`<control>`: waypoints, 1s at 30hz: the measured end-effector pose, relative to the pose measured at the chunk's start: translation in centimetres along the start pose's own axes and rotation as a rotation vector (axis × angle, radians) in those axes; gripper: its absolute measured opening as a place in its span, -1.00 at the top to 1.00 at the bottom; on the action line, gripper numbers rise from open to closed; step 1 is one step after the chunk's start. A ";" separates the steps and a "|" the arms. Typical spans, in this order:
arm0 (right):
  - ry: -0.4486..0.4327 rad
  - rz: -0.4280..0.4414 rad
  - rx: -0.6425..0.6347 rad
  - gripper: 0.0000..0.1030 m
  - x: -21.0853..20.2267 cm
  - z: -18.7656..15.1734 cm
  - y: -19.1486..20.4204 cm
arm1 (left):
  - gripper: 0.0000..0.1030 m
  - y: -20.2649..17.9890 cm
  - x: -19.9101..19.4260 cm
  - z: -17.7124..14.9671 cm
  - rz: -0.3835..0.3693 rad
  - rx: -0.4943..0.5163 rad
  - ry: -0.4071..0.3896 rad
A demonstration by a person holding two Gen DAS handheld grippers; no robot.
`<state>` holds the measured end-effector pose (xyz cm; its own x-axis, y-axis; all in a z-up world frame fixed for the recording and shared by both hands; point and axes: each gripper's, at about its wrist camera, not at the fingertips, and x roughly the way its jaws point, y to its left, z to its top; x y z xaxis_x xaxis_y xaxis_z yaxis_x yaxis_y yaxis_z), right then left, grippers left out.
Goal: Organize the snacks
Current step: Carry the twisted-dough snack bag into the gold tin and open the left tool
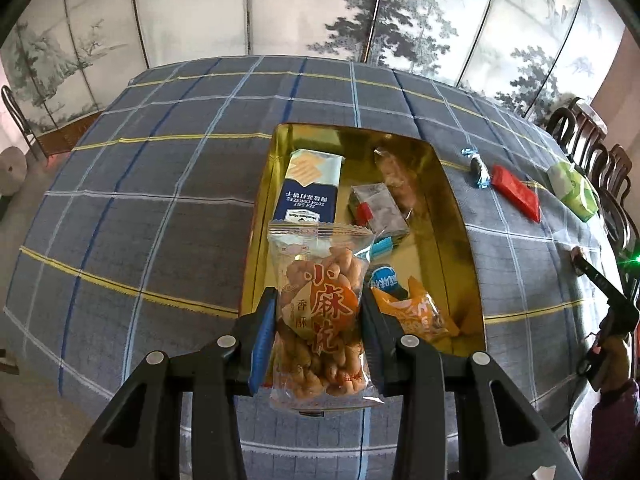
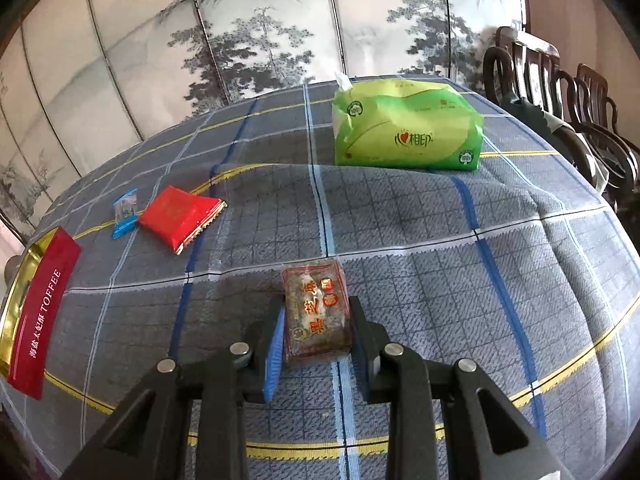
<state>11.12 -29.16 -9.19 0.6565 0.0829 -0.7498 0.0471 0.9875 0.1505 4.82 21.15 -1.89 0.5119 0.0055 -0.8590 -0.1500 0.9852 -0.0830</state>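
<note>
Painted folding screens with ink-wash trees are standing behind a counter [image 1: 160, 200] draped in a grey checked cloth with blue, white and yellow lines. On it an open rectangular tin with a gold interior [image 1: 460, 216] is lying with its long axis running away from the left wrist camera. Inside are lying a blue-and-white packet of soda crackers [image 1: 308, 188] lengthwise along the left wall, a small grey sachet with a red tab [image 1: 378, 210], a clear wrapped pastry [image 1: 396, 176] at the far right, a blue-ended wrapper [image 1: 383, 245] and an orange packet [image 1: 416, 312] at the near right.

The left tongs [image 1: 318, 320] are gripping a clear bag of fried dough twists with orange print [image 1: 320, 308] by its long sides; the bag is pointing away from the camera, its far sealed end hanging over the tin's near end.

The right tongs [image 2: 318, 324] are clamping a small clear-wrapped brown snack block with red characters [image 2: 316, 312], its long axis pointing ahead, low over the cloth. Well to its left are lying a flat red foil packet [image 2: 180, 218] and just beside that a small blue-ended candy [image 2: 125, 216], with the tin's red outer wall marked TOFFEE at the far left edge. A green soft pack of tissues [image 2: 408, 128] is sitting farther back.
</note>
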 end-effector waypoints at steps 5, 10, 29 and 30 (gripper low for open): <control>0.004 -0.007 -0.011 0.44 0.1 0.0 0.2 | 0.31 0.2 1.1 0.1 0.007 0.010 0.011; 0.005 -0.012 -0.015 0.44 0.1 0.0 0.3 | 0.30 0.4 1.7 0.1 0.014 0.014 0.019; 0.006 -0.014 -0.016 0.44 0.2 0.0 0.4 | 0.25 1.4 1.7 0.0 0.019 -0.014 -0.003; 0.006 -0.015 -0.016 0.44 0.2 0.0 0.4 | 0.22 1.3 1.4 0.0 0.018 -0.018 -0.013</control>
<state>11.26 -28.72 -9.25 0.6513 0.0685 -0.7557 0.0448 0.9907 0.1284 5.31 22.47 -3.23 0.5199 0.0257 -0.8538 -0.1742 0.9817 -0.0765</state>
